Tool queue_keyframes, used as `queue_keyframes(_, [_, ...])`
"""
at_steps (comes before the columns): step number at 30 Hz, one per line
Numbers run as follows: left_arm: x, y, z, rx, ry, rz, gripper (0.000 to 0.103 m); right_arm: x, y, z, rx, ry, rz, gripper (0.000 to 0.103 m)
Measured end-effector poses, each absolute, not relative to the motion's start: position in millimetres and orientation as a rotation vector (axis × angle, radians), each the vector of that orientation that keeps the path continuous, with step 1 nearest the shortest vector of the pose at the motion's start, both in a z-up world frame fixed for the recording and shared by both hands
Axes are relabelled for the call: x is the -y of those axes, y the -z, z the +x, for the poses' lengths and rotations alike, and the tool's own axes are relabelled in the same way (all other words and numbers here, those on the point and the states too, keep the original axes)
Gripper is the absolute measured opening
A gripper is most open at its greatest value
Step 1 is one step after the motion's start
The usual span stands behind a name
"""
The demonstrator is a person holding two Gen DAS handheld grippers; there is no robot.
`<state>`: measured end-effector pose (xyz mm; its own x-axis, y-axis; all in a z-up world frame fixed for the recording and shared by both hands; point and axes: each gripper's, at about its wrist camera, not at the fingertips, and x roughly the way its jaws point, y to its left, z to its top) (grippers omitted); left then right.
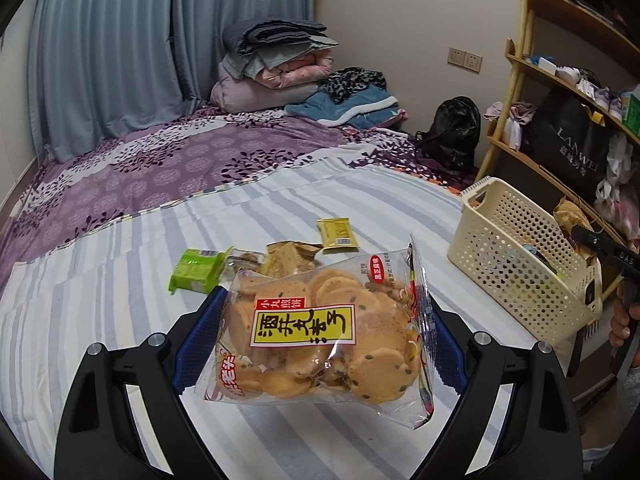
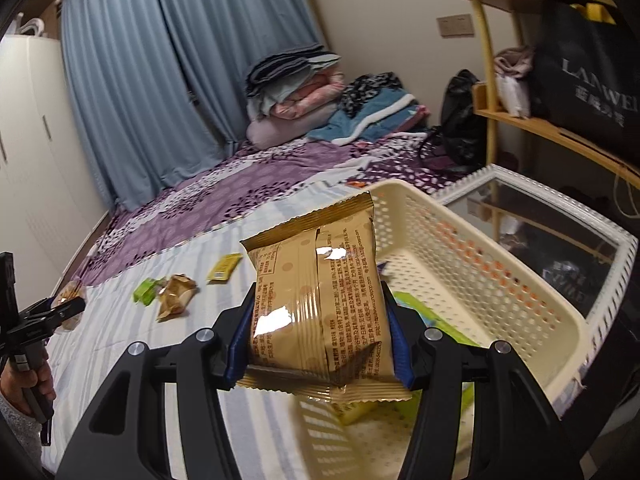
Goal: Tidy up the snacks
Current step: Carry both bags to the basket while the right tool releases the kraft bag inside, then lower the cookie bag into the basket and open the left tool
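Observation:
My left gripper (image 1: 320, 344) is shut on a clear bag of round crackers (image 1: 320, 340) with a yellow label, held above the striped sheet. Beyond it lie a green packet (image 1: 194, 271), a crumpled brown packet (image 1: 288, 258) and a small yellow packet (image 1: 338, 233). My right gripper (image 2: 318, 340) is shut on a gold-brown snack packet (image 2: 316, 300), held over the near end of the cream perforated basket (image 2: 480, 264). Green and yellow packets (image 2: 440, 324) lie inside the basket. The same basket (image 1: 516, 256) stands at the right in the left wrist view.
The bed carries a purple patterned cover (image 1: 160, 168) and folded bedding (image 1: 276, 68) at the far end. A wooden shelf (image 1: 560, 80) with bags stands to the right, behind the basket. A black backpack (image 1: 452, 136) sits by the wall. A hand (image 2: 24, 384) holds the other gripper at the left edge.

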<state>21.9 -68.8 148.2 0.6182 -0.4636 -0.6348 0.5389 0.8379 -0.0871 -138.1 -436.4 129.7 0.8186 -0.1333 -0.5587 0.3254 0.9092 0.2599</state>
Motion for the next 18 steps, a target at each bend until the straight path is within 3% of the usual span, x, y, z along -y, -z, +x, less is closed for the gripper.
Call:
queue_keyframes(8, [104, -159, 14, -0.683, 0.627, 0.159, 0.092, 462, -109, -152, -0.593, 0.297, 0.417, 0.058])
queue_keyframes(10, [113, -161, 12, -0.679, 0.642, 0.171, 0.092, 467, -106, -157, -0.589, 0.301, 0.433, 0.075])
queue_keyframes(11, [118, -162, 12, -0.678, 0.649, 0.177, 0.092, 470, -105, -160, -0.581, 0.306, 0.439, 0.078])
queue_keyframes(18, [154, -165, 6, -0.672, 0.706, 0.219, 0.092, 481, -101, -172, -0.565, 0.331, 0.456, 0.079])
